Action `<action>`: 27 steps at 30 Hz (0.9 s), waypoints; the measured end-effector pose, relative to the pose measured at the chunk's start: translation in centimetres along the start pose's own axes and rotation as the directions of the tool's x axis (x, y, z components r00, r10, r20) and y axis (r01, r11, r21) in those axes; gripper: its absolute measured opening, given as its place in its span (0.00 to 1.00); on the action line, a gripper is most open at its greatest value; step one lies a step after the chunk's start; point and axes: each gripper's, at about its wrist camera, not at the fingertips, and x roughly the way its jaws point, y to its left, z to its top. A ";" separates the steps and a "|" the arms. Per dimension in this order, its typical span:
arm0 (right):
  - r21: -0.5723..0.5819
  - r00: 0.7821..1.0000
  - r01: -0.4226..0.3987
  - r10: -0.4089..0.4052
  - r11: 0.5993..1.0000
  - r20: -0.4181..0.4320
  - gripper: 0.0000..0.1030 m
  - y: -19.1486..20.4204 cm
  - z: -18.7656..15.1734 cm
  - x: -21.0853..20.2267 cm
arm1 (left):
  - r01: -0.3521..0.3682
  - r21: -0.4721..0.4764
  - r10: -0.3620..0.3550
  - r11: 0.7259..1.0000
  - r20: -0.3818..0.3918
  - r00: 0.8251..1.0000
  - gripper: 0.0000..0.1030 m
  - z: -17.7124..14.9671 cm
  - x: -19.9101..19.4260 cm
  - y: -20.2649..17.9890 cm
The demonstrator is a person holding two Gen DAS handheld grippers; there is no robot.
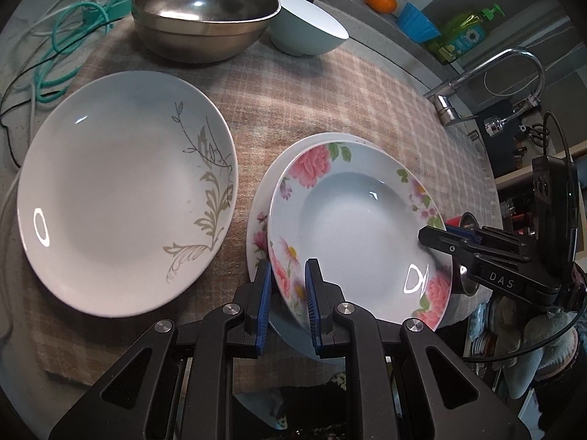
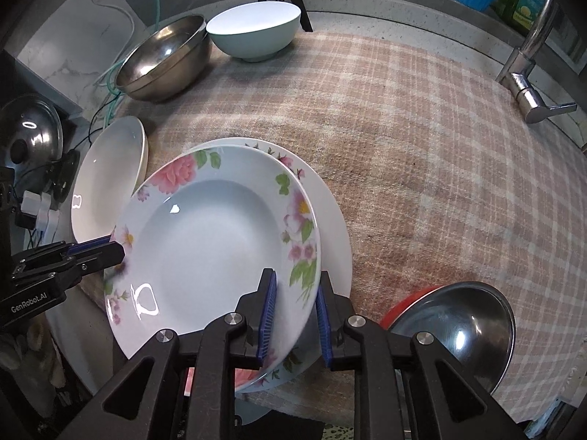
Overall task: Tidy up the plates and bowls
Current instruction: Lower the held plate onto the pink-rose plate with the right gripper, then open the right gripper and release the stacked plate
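Note:
A floral deep plate [image 1: 363,234] [image 2: 212,242] lies tilted on a second floral plate [image 1: 264,198] [image 2: 330,212]. My left gripper [image 1: 288,293] pinches its near-left rim; it also shows in the right wrist view [image 2: 110,249]. My right gripper [image 2: 293,304] pinches the opposite rim, and shows in the left wrist view [image 1: 433,236]. A large white plate with grey leaf pattern [image 1: 124,190] [image 2: 110,176] lies to the left. A steel bowl [image 1: 203,14] [image 2: 165,62] and a pale green bowl [image 1: 308,25] [image 2: 256,29] stand at the back.
A plaid cloth [image 2: 422,168] covers the counter. A steel bowl on something red [image 2: 458,326] sits near right. A faucet [image 1: 488,84] [image 2: 532,73] stands right; cables [image 1: 66,47] lie at the left. An orange [image 1: 381,0], blue cup [image 1: 418,22] and soap bottle [image 1: 466,33] line the ledge.

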 end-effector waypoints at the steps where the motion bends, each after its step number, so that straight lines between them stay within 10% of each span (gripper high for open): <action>1: -0.003 1.000 0.005 -0.005 1.000 -0.004 0.19 0.1 -0.1 0.2 | 0.001 -0.001 -0.001 1.000 -0.004 1.000 0.15 -0.1 0.1 0.0; 27: -0.054 0.997 0.071 -0.073 0.996 -0.036 0.42 1.1 0.0 1.3 | -0.024 0.045 0.022 0.999 0.039 0.999 0.15 -0.2 -0.7 -0.7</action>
